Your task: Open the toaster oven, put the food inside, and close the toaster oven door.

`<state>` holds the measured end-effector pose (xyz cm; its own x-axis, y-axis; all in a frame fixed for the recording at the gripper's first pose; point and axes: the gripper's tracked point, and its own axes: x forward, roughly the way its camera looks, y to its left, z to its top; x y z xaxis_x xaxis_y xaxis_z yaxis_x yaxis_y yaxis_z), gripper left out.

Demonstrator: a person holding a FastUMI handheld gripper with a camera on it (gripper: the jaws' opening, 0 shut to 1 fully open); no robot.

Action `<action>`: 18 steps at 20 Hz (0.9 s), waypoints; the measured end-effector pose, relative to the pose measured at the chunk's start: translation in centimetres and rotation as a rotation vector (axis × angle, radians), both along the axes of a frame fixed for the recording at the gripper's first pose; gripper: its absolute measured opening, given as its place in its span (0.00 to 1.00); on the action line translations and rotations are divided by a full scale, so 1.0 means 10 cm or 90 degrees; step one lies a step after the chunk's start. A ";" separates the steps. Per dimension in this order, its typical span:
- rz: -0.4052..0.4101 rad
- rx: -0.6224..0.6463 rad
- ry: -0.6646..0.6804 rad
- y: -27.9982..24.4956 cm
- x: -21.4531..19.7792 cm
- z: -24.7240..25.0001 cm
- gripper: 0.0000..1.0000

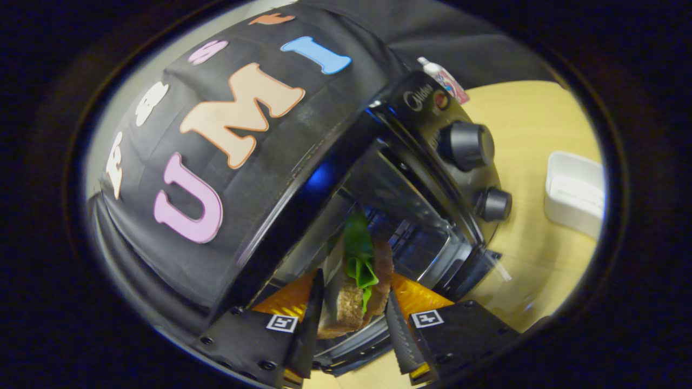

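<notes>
Wooden table (532, 140), tilted jaws (354, 313) clamping sandwich (357, 292), at open toaster oven (421, 178) mouth

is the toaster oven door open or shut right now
Open: the toaster oven cavity shows bare beyond the sandwich, which the gripper holds between its fingers.

Wooden table (532, 129) carries toaster oven (432, 178), white container (576, 192), tube (444, 80).

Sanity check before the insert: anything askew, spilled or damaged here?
Nothing spilled or damaged. The gripper is shut on the sandwich, lettuce poking out its front edge, just ahead of the open toaster oven. A white container sits beside it on the wooden table.
</notes>
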<state>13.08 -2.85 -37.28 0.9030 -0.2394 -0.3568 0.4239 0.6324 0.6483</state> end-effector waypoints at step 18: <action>0.091 -0.328 0.112 0.04 -0.82 0.56 1.00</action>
<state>4.84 -2.48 -31.68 0.8765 -0.3025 -0.3745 0.3848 0.9076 0.1676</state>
